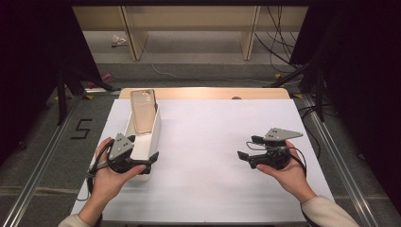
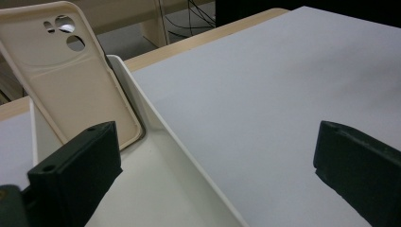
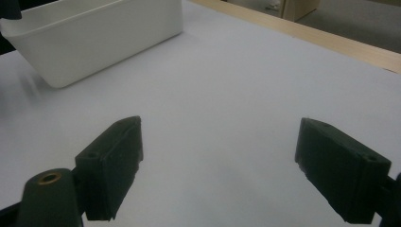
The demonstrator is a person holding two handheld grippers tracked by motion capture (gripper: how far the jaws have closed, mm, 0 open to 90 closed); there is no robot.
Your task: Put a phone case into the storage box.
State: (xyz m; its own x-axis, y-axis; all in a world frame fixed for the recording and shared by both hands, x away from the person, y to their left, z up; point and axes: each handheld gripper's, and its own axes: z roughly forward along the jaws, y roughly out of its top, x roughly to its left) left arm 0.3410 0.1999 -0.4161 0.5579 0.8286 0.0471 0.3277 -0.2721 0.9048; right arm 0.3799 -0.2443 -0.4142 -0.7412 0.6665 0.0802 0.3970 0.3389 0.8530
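A beige phone case (image 1: 143, 110) stands tilted in the far end of a long white bin (image 1: 154, 133) at the table's left, its camera cutouts up. In the left gripper view the case (image 2: 71, 90) leans against the bin's wall (image 2: 156, 118). My left gripper (image 1: 142, 147) hovers open over the bin's near end, one jaw above the bin and one above the sheet, and holds nothing (image 2: 217, 170). My right gripper (image 1: 248, 147) is open above the white sheet at the right, pointing left toward the bin (image 3: 94, 38), with nothing between its jaws (image 3: 220, 165).
A white sheet (image 1: 208, 137) covers the table, with a wooden strip (image 1: 213, 93) showing at the far edge. Beyond it are wooden shelf legs (image 1: 135, 38), cables (image 1: 276, 42) and black stands (image 1: 61, 94). A "5" (image 1: 81, 128) is marked on the floor at the left.
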